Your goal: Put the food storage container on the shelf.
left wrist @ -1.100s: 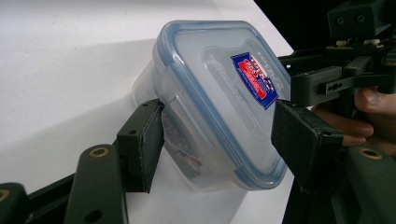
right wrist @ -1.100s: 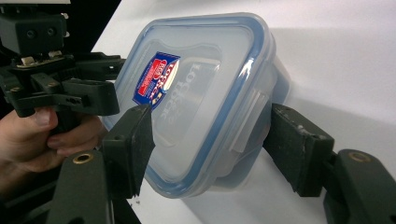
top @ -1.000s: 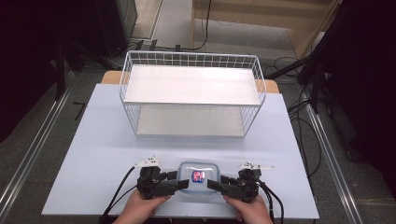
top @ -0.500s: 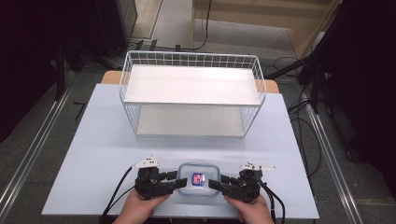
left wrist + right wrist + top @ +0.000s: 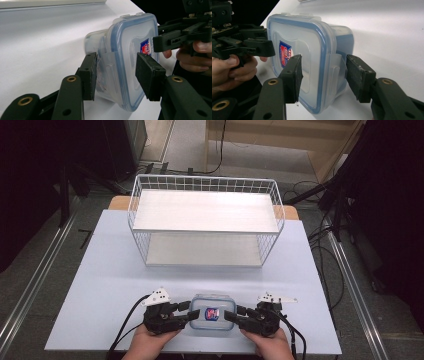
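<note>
A clear plastic box [image 5: 212,312] with a blue-rimmed lid and a red-and-blue sticker lies near the table's front edge. My left gripper [image 5: 192,315] reaches its left end and my right gripper [image 5: 231,315] its right end. In the left gripper view the box [image 5: 130,50] sits between my left gripper's [image 5: 116,75] jaws: one pad beside the side latch, one over the lid. In the right gripper view the box [image 5: 312,42] lies between my right gripper's [image 5: 322,75] jaws, with a small gap at the latch. Both pairs of jaws have just been closing around the box.
A white wire rack [image 5: 205,212] with two white shelves stands at the back of the pale blue table [image 5: 110,270]. Cables trail from both grippers over the front edge. Dark floor and metal rails flank the table.
Both grippers' jaws have narrowed a little around the ends of the box. The hands and the box stay where they were.
</note>
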The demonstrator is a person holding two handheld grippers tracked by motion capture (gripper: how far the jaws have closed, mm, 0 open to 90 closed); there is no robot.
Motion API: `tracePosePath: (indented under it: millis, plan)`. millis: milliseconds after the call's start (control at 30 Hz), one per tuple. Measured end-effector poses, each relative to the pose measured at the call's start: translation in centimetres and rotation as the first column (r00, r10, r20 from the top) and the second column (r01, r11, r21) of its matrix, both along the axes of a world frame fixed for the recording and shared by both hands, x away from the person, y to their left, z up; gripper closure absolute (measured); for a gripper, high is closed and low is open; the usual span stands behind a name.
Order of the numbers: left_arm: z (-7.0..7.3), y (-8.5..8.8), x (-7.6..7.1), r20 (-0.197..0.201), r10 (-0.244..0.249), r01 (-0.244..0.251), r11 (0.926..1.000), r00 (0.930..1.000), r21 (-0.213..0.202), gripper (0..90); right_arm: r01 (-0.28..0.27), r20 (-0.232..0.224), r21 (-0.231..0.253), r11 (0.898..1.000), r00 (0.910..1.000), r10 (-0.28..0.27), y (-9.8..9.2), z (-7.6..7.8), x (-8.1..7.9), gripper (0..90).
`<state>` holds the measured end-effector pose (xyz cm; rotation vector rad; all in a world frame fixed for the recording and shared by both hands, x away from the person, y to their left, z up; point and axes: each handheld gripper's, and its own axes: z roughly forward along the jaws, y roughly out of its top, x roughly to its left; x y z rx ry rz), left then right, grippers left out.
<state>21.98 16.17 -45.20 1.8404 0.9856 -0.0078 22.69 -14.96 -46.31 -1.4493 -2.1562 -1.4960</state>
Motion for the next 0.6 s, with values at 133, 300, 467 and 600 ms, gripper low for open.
tracePosePath:
  millis: [133, 300, 467, 600]
  plan:
    - [0.05, 0.01, -0.10, 0.019, 0.004, -0.004, 0.9999, 0.9998, 0.013, 53.2, 0.000, 0.020, -0.008, 1.000, 0.9998, 0.000, 0.17, 0.05, -0.08, 49.4]
    - [0.12, -0.02, -0.38, 0.053, 0.018, -0.020, 0.9994, 0.9984, 0.029, 52.8, -0.003, 0.056, -0.021, 1.000, 0.9984, 0.004, 0.49, 0.04, -0.12, 49.1]
    - [0.31, 0.05, -0.35, 0.090, 0.018, -0.020, 0.9994, 0.9958, 0.029, 52.9, -0.003, 0.092, -0.031, 1.000, 0.9957, 0.006, 0.60, 0.24, -0.11, 49.2]
    - [0.60, 0.42, -0.29, 0.127, 0.019, -0.024, 0.9992, 0.9917, 0.033, 52.8, 0.000, 0.123, -0.029, 1.000, 0.9924, 0.004, 0.94, 0.52, -0.02, 49.1]
